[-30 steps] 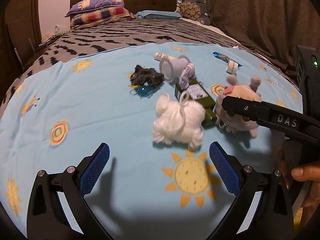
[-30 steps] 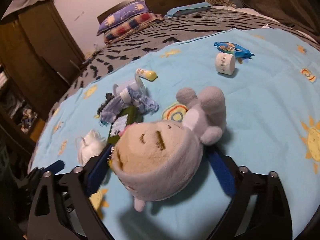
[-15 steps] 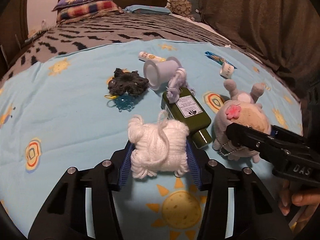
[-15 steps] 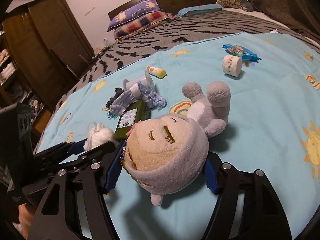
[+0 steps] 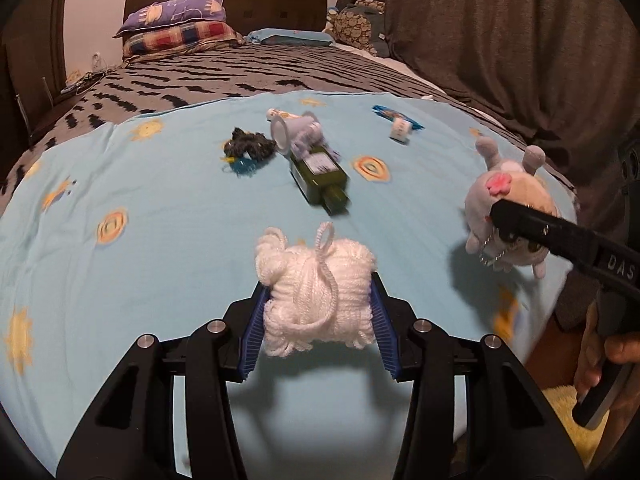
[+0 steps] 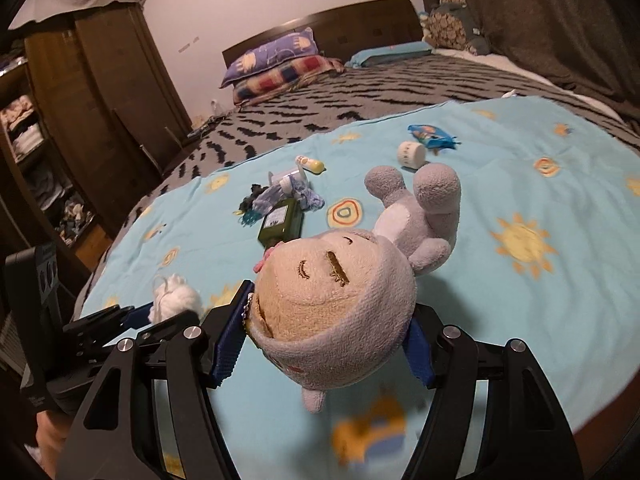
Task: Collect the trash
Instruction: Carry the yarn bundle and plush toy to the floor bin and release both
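Note:
My left gripper is shut on a white yarn bundle and holds it above the blue sun-print sheet. My right gripper is shut on a grey plush toy with a beige face, lifted off the sheet. The plush and the right gripper's finger show at the right of the left wrist view. The yarn shows at the left of the right wrist view. On the sheet lie a green bottle, a lilac cup, a dark tangle, a small white jar, a blue wrapper.
A small yellow-capped tube lies beyond the cup. Pillows and a dark headboard are at the far end of the bed. A brown curtain hangs on the right. A wooden wardrobe stands left of the bed.
My left gripper closed on the white yarn and lifted it back from the sheet. My right gripper, shut on the plush, lifted it up and away to the right.

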A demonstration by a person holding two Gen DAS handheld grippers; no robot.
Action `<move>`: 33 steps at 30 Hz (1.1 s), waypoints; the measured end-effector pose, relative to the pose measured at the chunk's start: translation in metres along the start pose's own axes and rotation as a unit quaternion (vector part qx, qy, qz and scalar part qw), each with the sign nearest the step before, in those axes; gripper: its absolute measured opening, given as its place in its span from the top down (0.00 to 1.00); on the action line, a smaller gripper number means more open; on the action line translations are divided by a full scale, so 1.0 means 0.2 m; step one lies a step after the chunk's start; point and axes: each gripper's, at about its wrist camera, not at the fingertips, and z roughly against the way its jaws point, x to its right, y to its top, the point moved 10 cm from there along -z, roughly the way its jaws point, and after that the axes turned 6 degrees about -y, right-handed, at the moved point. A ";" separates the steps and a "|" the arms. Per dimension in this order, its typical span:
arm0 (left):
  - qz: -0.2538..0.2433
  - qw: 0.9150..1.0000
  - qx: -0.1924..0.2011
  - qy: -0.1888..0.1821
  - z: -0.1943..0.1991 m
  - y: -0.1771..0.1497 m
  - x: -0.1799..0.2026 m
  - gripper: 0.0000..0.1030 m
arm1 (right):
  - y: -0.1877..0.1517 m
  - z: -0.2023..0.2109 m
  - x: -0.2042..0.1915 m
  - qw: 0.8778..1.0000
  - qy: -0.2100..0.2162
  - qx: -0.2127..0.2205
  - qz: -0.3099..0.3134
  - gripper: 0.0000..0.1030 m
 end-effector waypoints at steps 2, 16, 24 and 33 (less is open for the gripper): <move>-0.003 1.000 0.004 -0.005 0.06 -0.06 0.05 0.56 | -0.04 0.08 0.02 1.000 -0.001 0.006 0.000 0.34; -0.044 0.998 -0.006 -0.037 0.26 -0.53 0.41 0.56 | -0.54 0.43 0.10 1.000 -0.024 -0.002 0.013 0.33; -0.040 0.996 -0.065 -0.045 0.13 -0.88 0.46 0.56 | -0.90 0.38 0.20 0.996 -0.056 -0.061 0.014 0.33; -0.030 0.989 -0.139 -0.043 -0.08 -1.21 0.44 0.56 | -1.26 0.21 0.28 0.988 -0.083 -0.131 0.014 0.33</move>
